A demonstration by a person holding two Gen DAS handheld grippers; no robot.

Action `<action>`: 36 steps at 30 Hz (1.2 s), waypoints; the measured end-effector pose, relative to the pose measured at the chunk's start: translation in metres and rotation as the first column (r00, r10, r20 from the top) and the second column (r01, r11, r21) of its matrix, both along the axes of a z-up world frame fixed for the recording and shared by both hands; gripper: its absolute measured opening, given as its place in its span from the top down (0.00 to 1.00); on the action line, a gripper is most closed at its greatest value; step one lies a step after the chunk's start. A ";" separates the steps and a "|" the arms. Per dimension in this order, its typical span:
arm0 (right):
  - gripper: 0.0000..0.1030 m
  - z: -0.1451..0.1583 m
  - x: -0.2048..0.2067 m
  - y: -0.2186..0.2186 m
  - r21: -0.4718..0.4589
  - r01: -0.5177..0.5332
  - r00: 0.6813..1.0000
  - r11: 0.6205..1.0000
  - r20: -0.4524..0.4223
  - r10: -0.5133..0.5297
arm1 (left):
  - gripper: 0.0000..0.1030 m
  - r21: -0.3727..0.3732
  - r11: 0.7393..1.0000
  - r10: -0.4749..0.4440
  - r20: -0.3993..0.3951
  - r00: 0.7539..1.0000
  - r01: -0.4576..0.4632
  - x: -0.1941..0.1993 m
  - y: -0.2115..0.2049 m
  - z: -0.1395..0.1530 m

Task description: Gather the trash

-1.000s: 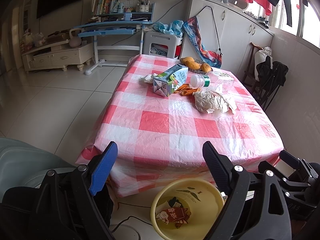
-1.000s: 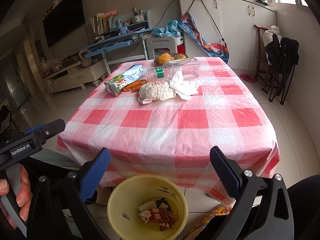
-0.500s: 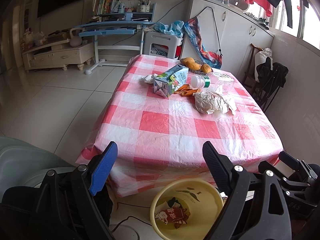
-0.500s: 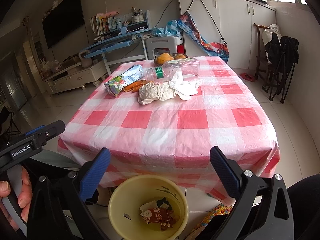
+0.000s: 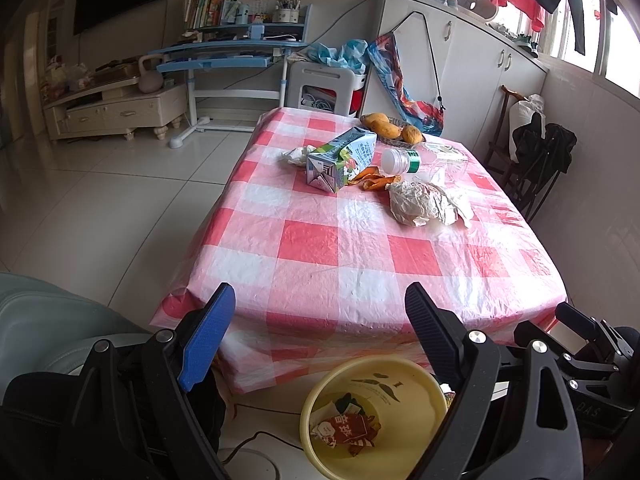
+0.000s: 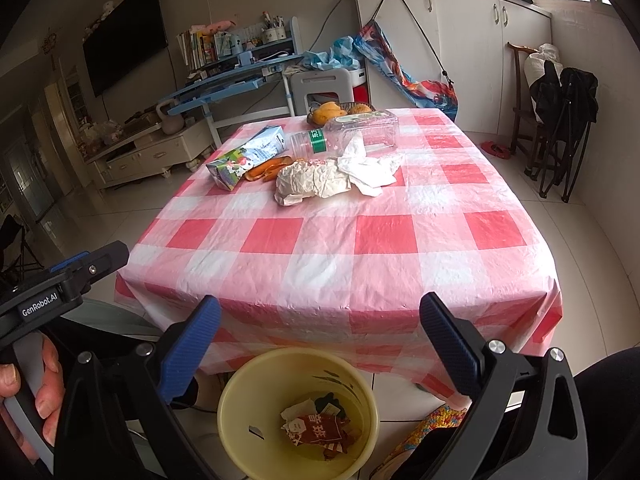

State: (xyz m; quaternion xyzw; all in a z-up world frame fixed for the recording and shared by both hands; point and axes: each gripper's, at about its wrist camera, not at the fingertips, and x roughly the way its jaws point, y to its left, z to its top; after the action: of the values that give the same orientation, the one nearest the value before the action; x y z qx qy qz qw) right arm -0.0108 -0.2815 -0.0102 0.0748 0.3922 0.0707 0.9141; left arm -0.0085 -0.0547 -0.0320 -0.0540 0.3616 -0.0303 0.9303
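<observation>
- My left gripper (image 5: pixel 320 304) stood wide, jaws spread with nothing between them, above the near edge of the table (image 5: pixel 360 276) in its pink-and-white check cloth.
- My right gripper (image 6: pixel 320 316) was spread just as wide and empty, over the same near edge.
- Below both, on the floor against the table's hanging cloth, I saw the yellow bin (image 6: pixel 298 416), with a red wrapper (image 6: pixel 320 430) and a few paper scraps at its bottom.
- The trash lay in a cluster on the far half of the table, well apart from both grippers: a juice carton (image 5: pixel 342 158) on its side, orange peel (image 5: pixel 374 180) just beside it, a crumpled paper bag (image 6: pixel 310 180) nearer to me, and a white tissue (image 6: pixel 370 168) touching the bag.
- A clear plastic bottle (image 6: pixel 310 142) with a green label lay behind the peel, beside a clear plastic box (image 6: pixel 368 128).
- Mangoes (image 5: pixel 386 126) sat at the far edge.
- A hand (image 6: pixel 34 392) held the left gripper's handle at the right view's lower left.
</observation>
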 end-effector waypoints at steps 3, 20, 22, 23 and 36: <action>0.07 0.000 0.000 0.000 0.002 0.001 1.000 1.000 -0.001 -0.001 | 0.19 0.000 1.000 -0.001 -0.001 1.000 0.001 0.000 0.000 0.000; 0.07 -0.002 0.001 0.000 0.003 0.000 1.000 1.000 -0.002 0.000 | 0.19 -0.005 1.000 0.001 -0.002 1.000 -0.001 0.000 -0.001 -0.002; 0.07 -0.003 0.001 0.001 0.004 0.000 1.000 1.000 -0.004 0.000 | 0.19 -0.004 1.000 0.001 -0.002 1.000 -0.001 0.000 0.000 -0.002; 0.07 -0.003 0.001 0.000 0.003 0.000 1.000 1.000 -0.003 0.000 | 0.19 -0.004 1.000 0.001 -0.002 1.000 -0.001 0.000 0.000 -0.002; 0.07 -0.004 0.001 0.001 0.004 0.000 1.000 1.000 -0.004 0.000 | 0.19 -0.006 1.000 0.000 -0.005 1.000 0.000 0.000 -0.001 -0.003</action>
State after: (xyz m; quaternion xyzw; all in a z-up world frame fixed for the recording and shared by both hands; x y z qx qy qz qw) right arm -0.0101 -0.2808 -0.0144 0.0767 0.3940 0.0715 0.9131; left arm -0.0089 -0.0562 -0.0348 -0.0569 0.3638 -0.0312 0.9292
